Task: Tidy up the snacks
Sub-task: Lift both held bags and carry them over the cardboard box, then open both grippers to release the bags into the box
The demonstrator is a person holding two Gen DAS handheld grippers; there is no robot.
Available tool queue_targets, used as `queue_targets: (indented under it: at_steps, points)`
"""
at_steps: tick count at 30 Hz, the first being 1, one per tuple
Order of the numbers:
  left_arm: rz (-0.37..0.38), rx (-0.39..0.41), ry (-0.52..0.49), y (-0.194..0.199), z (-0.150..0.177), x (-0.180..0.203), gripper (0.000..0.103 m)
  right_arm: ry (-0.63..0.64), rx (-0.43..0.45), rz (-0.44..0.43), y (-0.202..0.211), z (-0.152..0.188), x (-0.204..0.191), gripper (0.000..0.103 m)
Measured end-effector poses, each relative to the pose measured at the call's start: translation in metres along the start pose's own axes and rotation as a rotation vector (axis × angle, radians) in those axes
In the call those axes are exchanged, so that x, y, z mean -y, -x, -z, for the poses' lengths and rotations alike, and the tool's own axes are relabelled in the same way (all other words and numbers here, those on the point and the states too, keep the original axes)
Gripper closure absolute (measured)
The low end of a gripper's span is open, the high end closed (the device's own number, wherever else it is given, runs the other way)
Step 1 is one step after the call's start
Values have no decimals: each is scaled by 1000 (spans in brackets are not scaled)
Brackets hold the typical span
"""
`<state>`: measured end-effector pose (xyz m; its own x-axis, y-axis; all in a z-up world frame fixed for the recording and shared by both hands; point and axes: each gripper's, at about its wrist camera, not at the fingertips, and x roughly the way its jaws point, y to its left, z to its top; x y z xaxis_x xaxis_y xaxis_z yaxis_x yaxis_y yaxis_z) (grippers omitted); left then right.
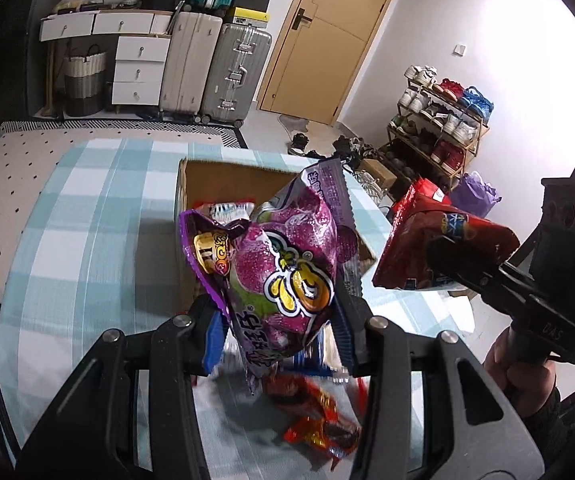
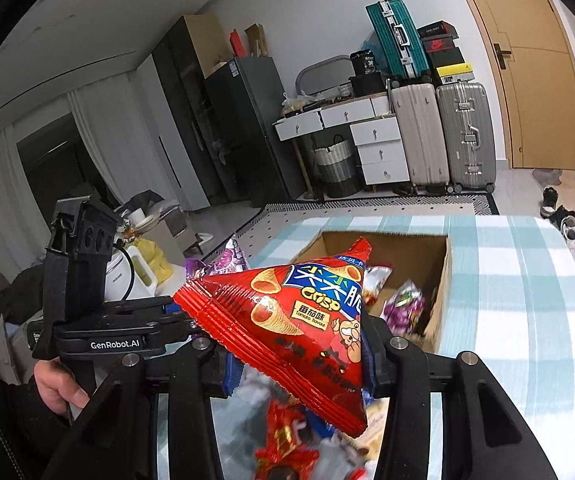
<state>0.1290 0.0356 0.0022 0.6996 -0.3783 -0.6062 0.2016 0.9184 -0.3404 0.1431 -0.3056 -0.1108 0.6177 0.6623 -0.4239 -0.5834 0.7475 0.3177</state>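
Note:
My left gripper [image 1: 279,336] is shut on a purple candy bag [image 1: 287,256] and holds it upright above the table, in front of an open cardboard box [image 1: 239,184]. My right gripper [image 2: 299,360] is shut on a red triangular bag of tomato crisps [image 2: 287,312], also lifted clear of the table. Each wrist view shows the other gripper beside it: the right gripper [image 1: 443,260] with the red bag [image 1: 427,236], and the left gripper [image 2: 167,316] with a corner of the purple bag [image 2: 227,260]. The box [image 2: 387,248] holds several snack packets.
Loose snack packets [image 1: 315,416] [image 2: 287,440] lie blurred on the blue-and-white checked tablecloth [image 1: 87,220] under both grippers. A hand [image 2: 59,388] grips the left tool. Suitcases [image 1: 231,76], white drawers [image 1: 139,72], a shoe rack [image 1: 439,120] and a door [image 1: 327,40] stand beyond the table.

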Motion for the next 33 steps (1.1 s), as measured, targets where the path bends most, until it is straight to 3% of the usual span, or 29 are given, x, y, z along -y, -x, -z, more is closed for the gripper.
queue_targets:
  at_steps: [16, 33]
  points:
    - [-33, -25, -11, -54, -82, -14, 62, 13, 4, 14, -40, -62, 25, 58]
    - [-38, -99, -27, -132, -99, -33, 61, -25, -67, 38, -102, -73, 71, 58]
